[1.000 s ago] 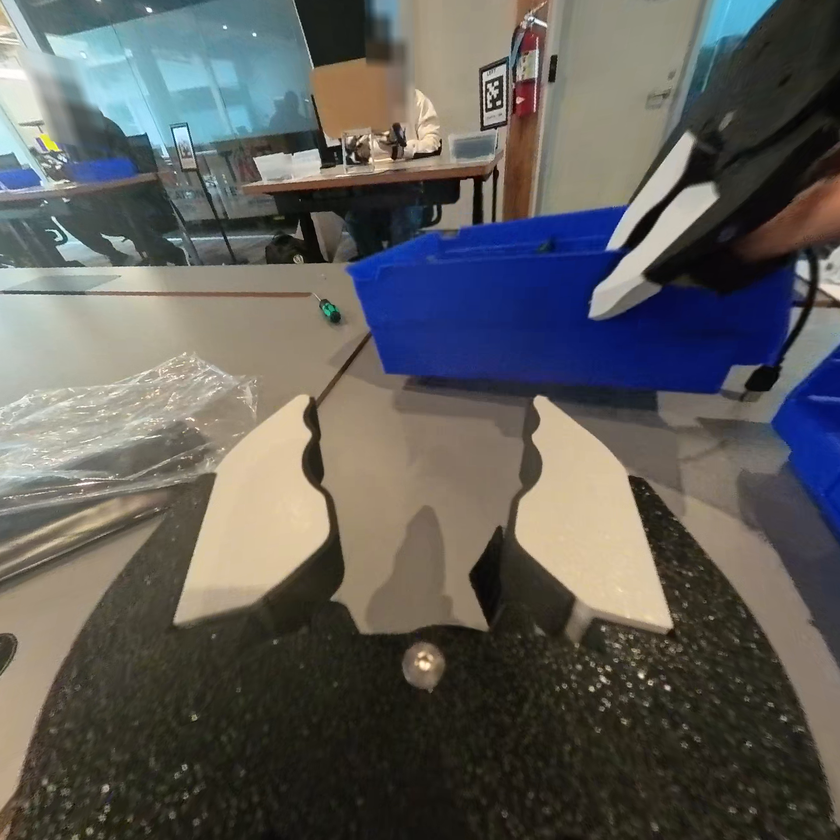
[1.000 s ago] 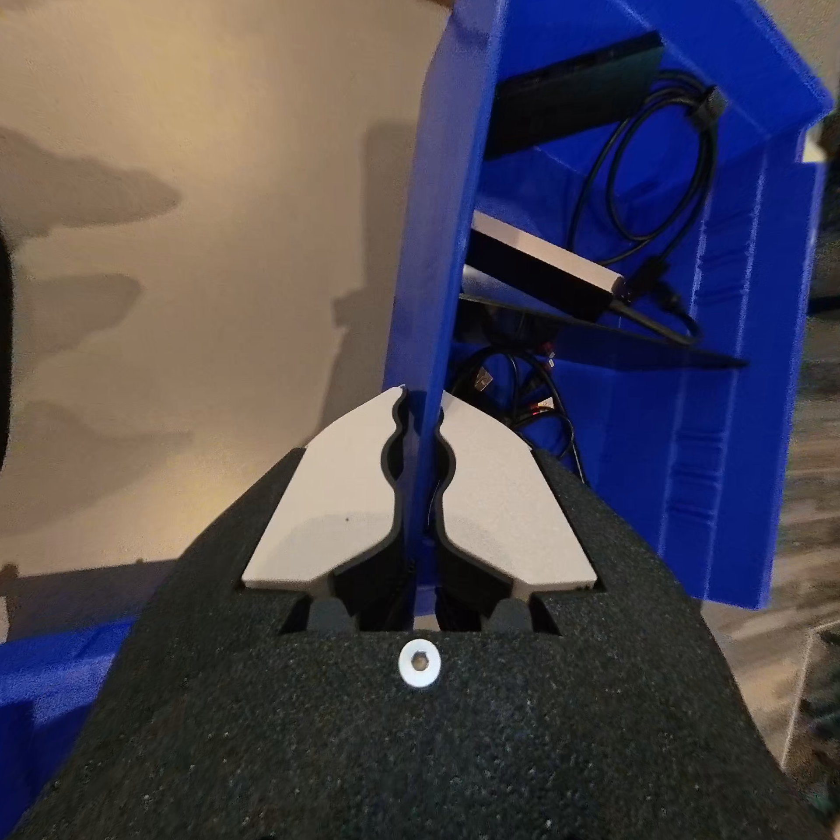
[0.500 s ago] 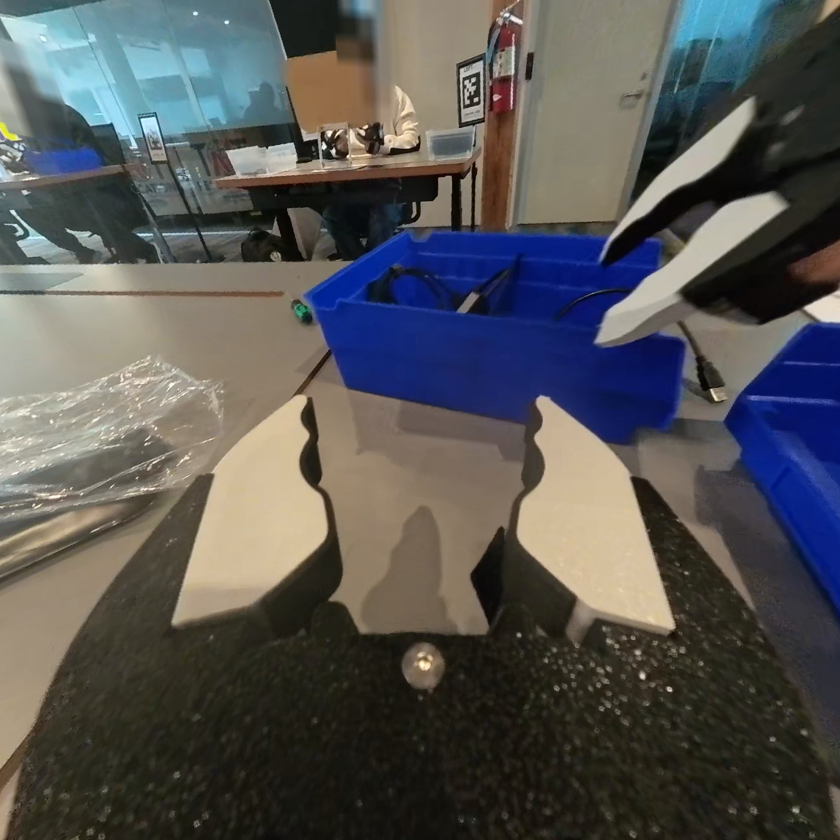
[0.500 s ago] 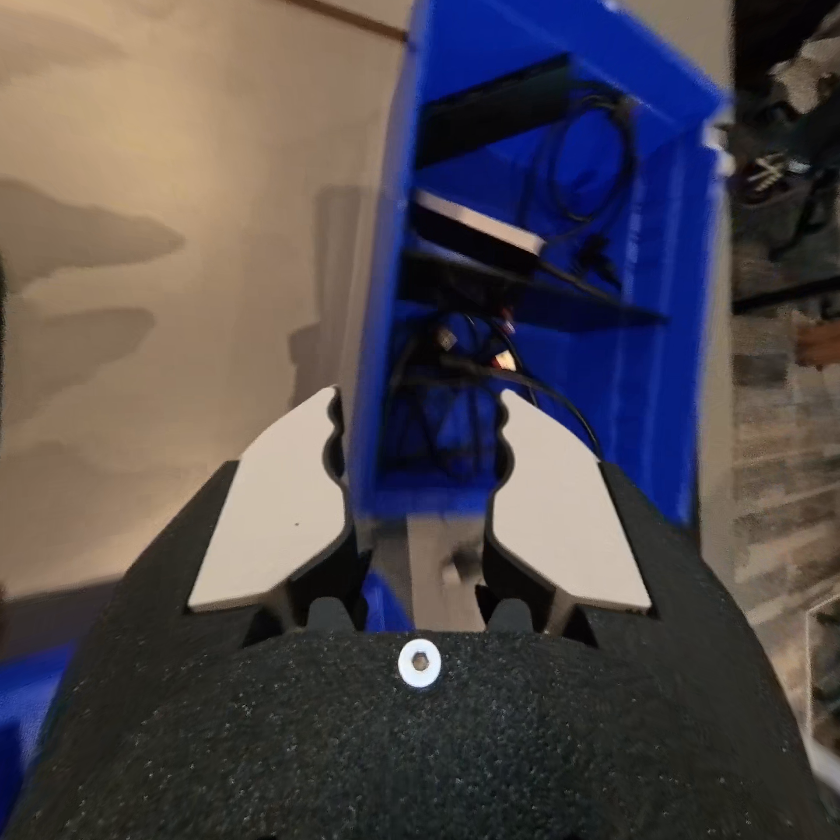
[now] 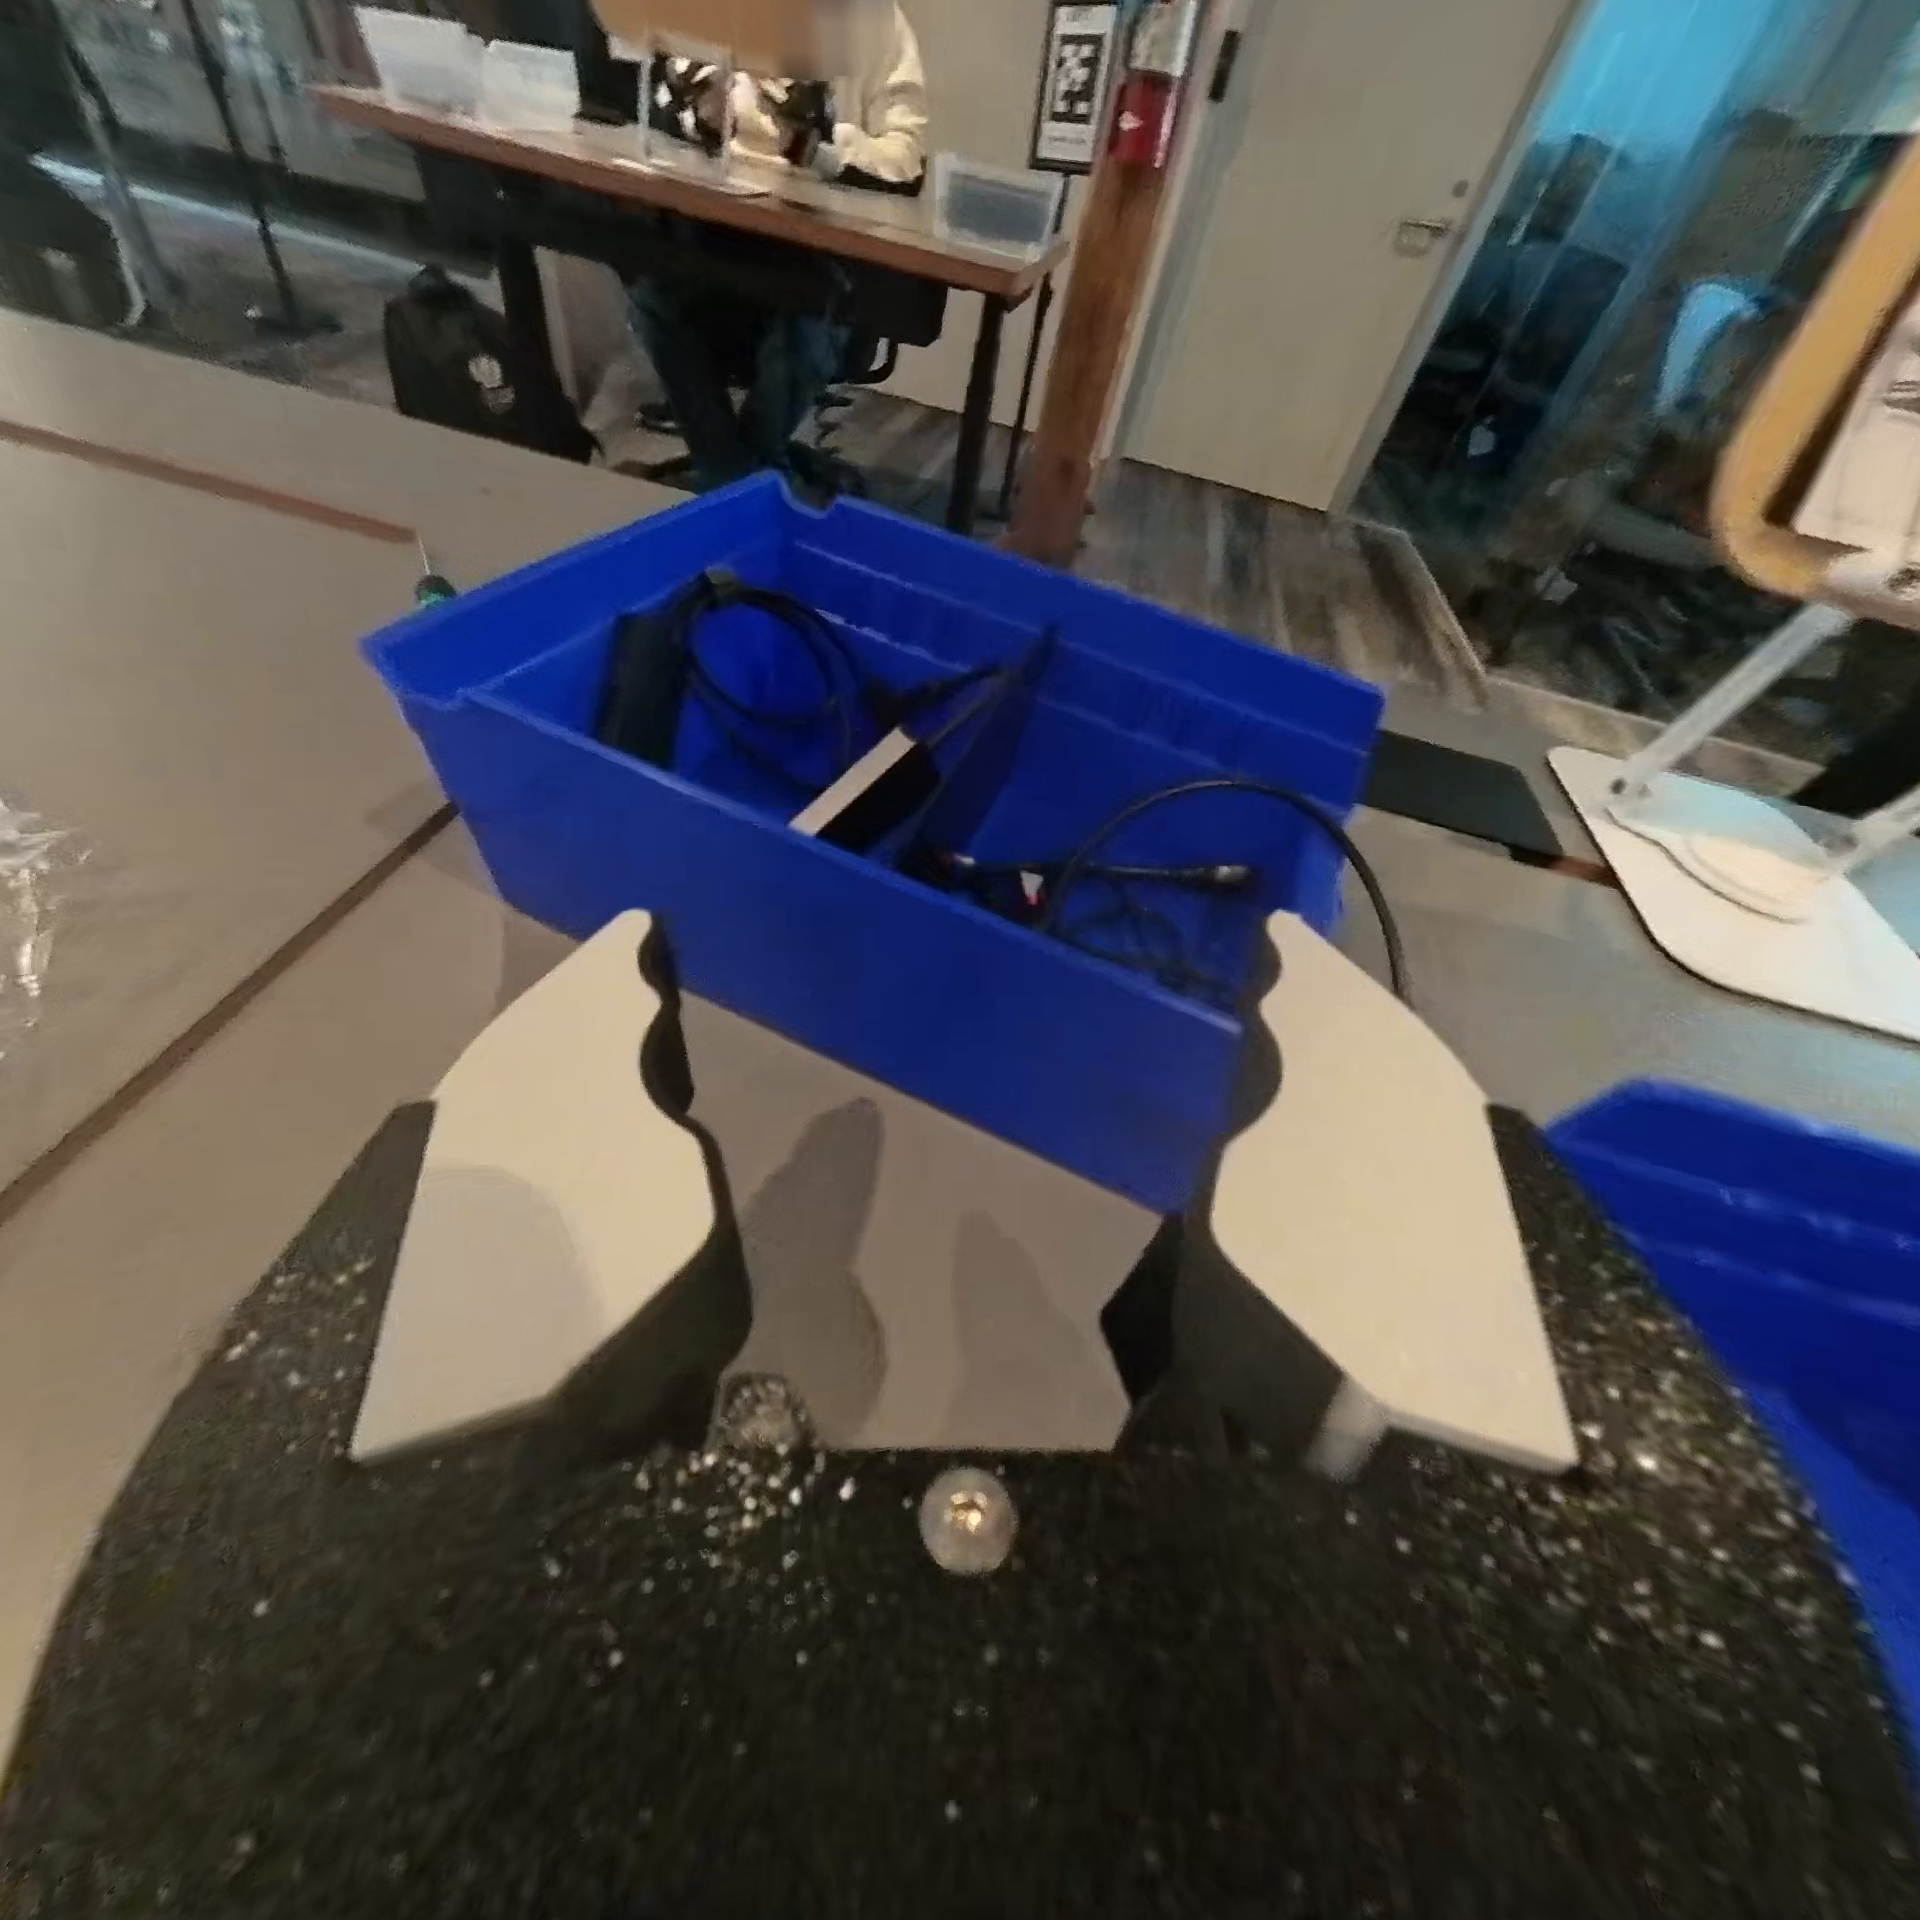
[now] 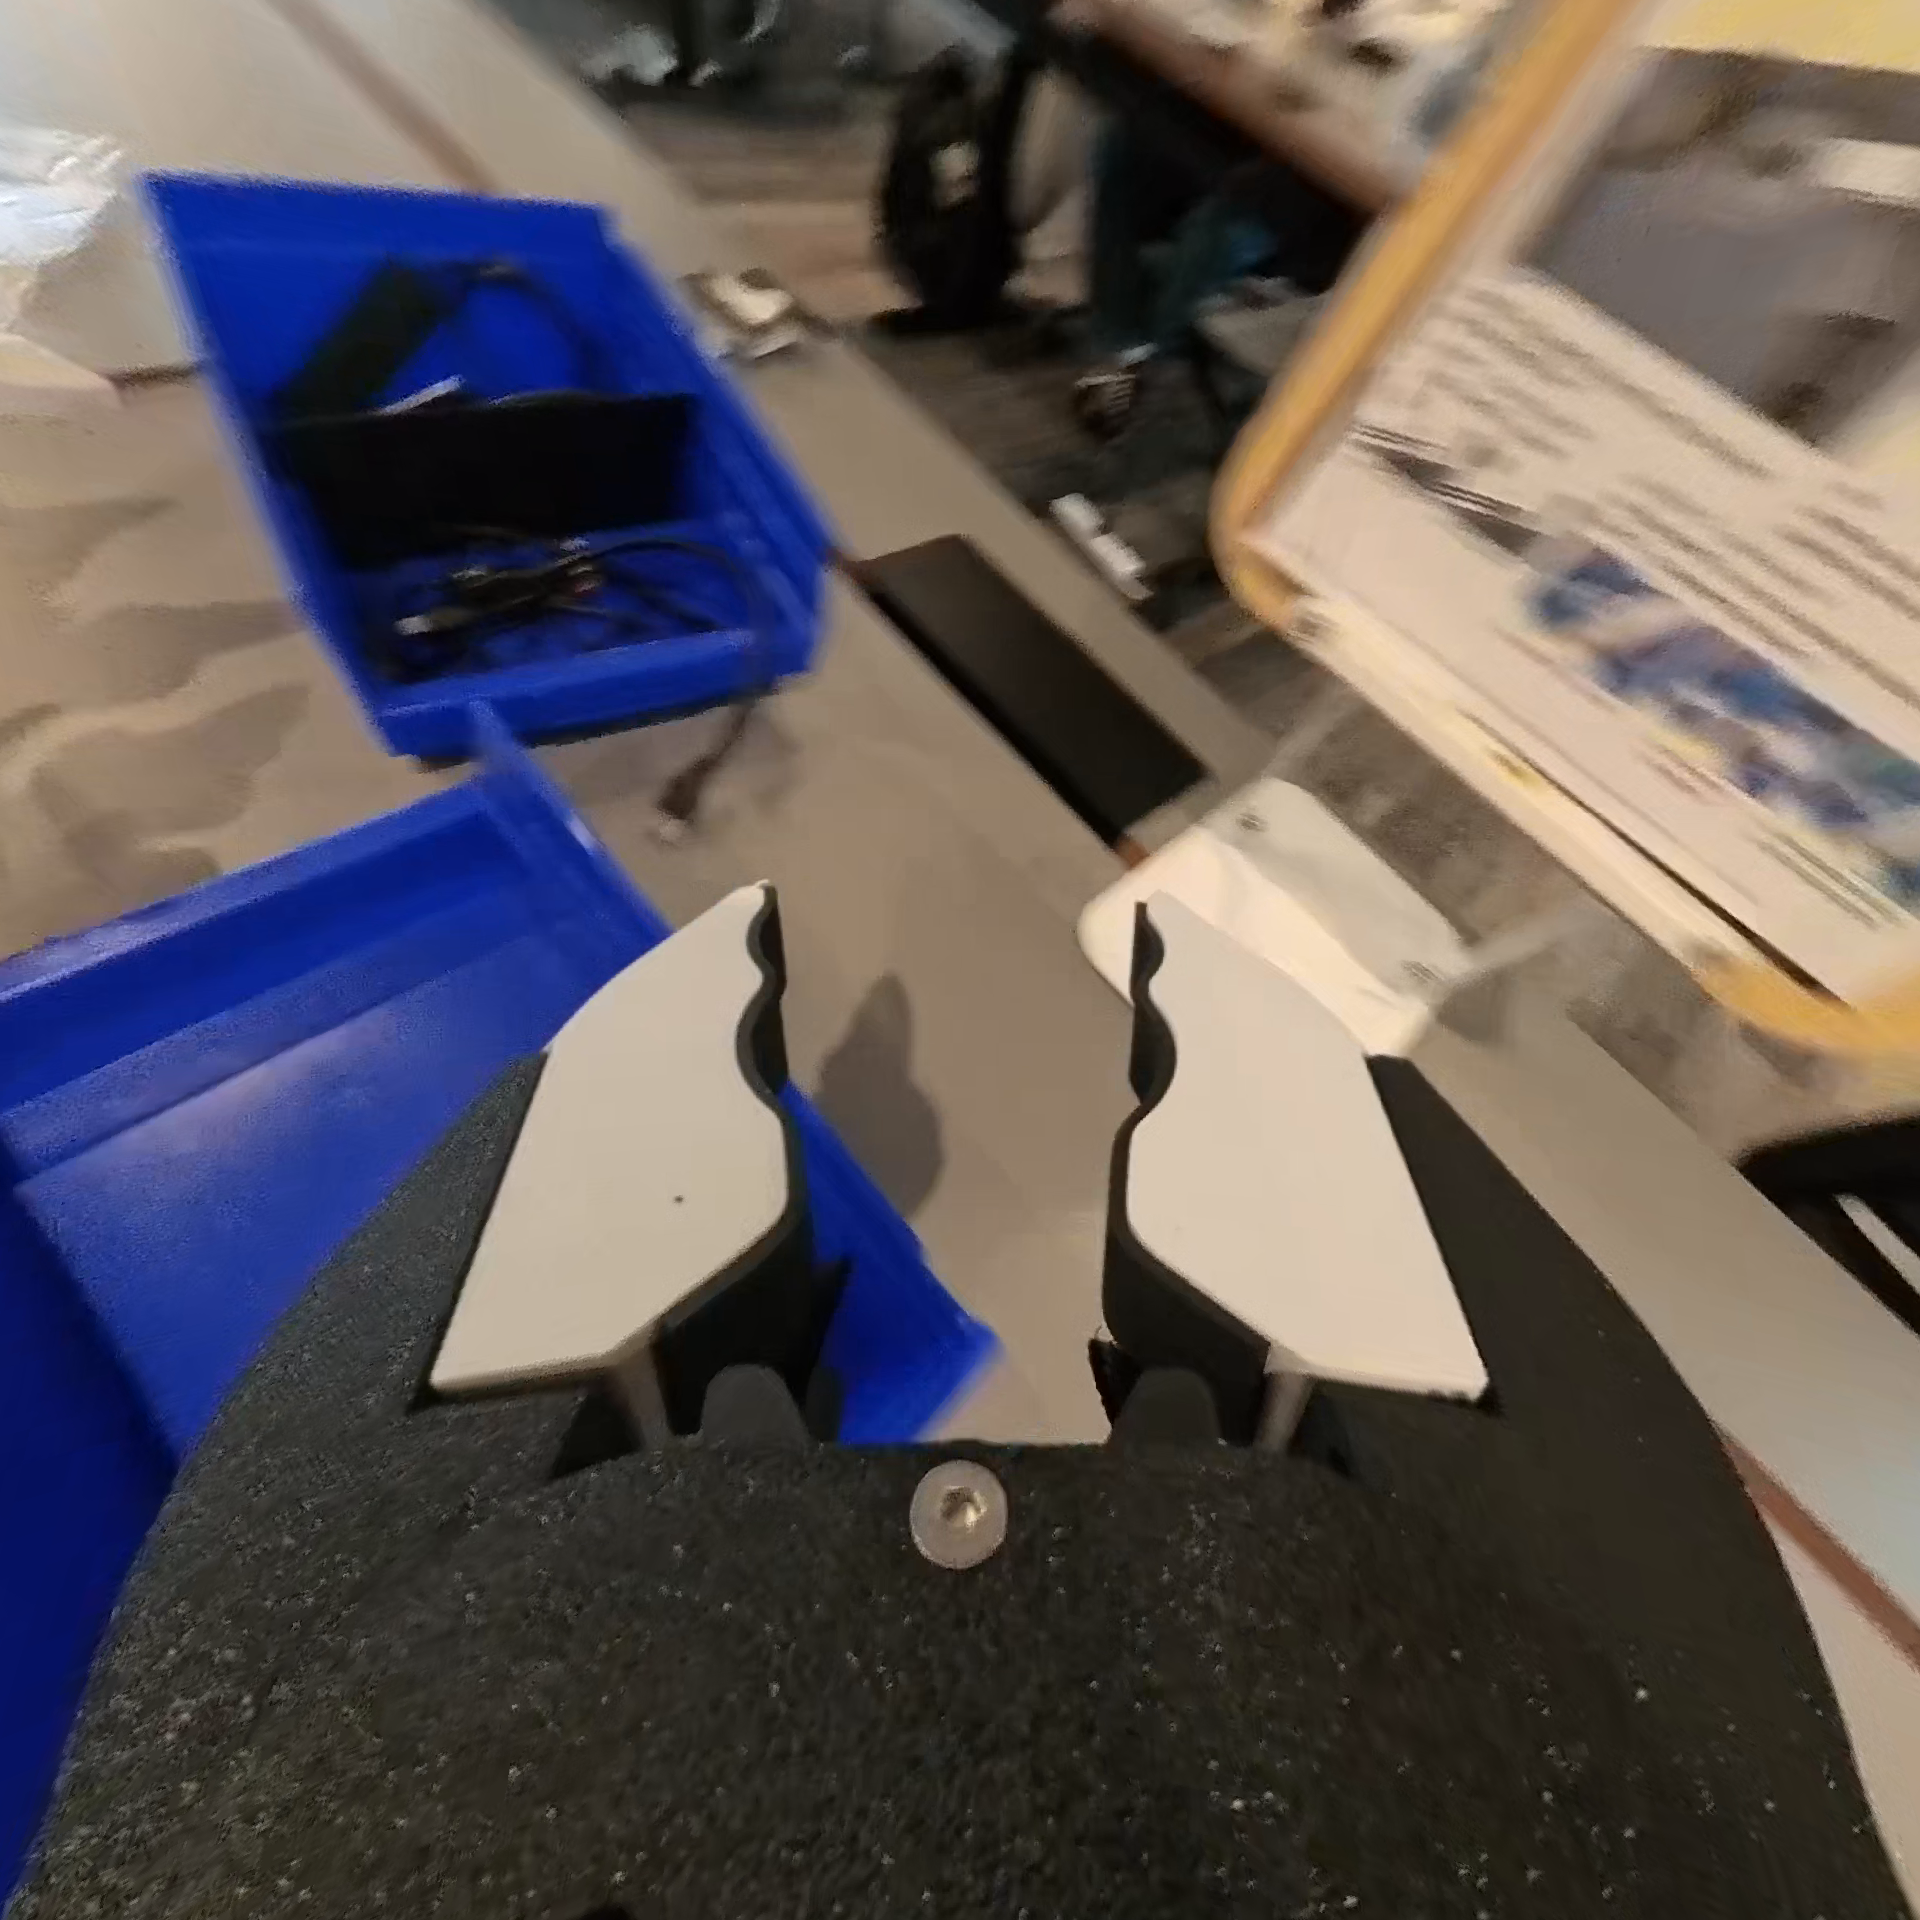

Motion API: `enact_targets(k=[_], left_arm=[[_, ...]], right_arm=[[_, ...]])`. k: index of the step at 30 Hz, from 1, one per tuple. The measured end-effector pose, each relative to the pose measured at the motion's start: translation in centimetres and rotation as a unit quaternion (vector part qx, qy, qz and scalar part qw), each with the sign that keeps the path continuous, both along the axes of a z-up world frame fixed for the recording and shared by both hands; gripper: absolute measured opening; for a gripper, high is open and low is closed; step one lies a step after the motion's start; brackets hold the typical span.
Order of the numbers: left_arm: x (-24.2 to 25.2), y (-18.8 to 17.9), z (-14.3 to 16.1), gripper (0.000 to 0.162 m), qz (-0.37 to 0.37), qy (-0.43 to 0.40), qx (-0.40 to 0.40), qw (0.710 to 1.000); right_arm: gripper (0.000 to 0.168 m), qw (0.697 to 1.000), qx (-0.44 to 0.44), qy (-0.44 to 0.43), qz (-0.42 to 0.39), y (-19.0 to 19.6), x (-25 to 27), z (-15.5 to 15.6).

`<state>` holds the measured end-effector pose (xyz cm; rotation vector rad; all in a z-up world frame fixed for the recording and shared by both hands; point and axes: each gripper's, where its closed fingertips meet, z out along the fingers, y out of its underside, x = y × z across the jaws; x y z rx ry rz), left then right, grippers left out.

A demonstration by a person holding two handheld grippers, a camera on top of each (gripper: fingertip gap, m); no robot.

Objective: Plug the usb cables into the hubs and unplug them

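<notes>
Left claw [image 5: 961,997] is spread wide with nothing between the fingers, just bare grey table [image 5: 208,831] under the gap. Right in front of its fingertips sits the blue bin [image 5: 935,997], near wall almost touching the tips. Inside, a dark divider [image 5: 1023,675] splits it in two. The compartment on the claw's right holds a tangle of black usb cables [image 5: 1143,883], and one cable [image 5: 1377,914] loops up over the bin's end wall and down outside. The far-left compartment has a black hub [image 5: 639,675] with its own coiled lead, and a second hub with a silver face [image 5: 862,800] leans against the divider. Off to the claw's right is the corner of another blue bin [image 5: 1766,1226]. Past the bin there's a white stand base [image 5: 1714,904], and further back a wooden desk [image 5: 727,197] with a person sitting at it.

Right claw [image 6: 951,920] is also parted, gripping nothing, fingers over bare table. Just under its left finger is that second bin [image 6: 260,1039]; it looks empty as far as I can see. Ahead and to its left, well apart from the tips, is the cable bin [image 6: 623,675], pretty blurry here, with a plug end [image 6: 681,800] lying on the table beside it. To the right, a yellow-framed sign [image 6: 1610,468] on the white base.
</notes>
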<state>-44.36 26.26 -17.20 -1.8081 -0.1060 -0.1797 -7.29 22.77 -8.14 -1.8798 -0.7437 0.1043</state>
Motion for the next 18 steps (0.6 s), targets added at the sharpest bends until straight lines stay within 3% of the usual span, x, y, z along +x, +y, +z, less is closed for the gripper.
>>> enact_targets(k=[1,4,7,10,14,18], left_arm=[[0.3,1.0,0.0,0.108,0.003,-0.006,-0.007,1.0],[1.3,3.6,-0.1,0.124,0.014,-0.009,-0.041,0.999],[1.1,5.4,-1.3,0.137,0.048,0.057,-0.104,0.992],[1.2,6.4,-2.7,0.14,0.06,0.113,-0.169,0.977],[0.6,6.9,-3.4,0.141,0.075,0.124,-0.234,0.961],[-0.7,5.4,-5.5,0.142,0.081,0.128,-0.357,0.922]], right_arm=[[0.063,1.0,0.011,0.018,-0.012,-0.4,1.4,0.3],[0.058,0.994,0.042,0.098,-0.029,-1.5,4.6,1.3],[0.054,0.983,0.069,0.166,-0.043,-2.0,7.5,1.8],[0.051,0.973,0.081,0.211,-0.045,-1.8,9.9,2.5],[0.05,0.966,0.092,0.238,-0.037,-2.1,11.5,3.2],[0.046,0.965,0.114,0.232,-0.052,-2.3,12.9,3.4]])
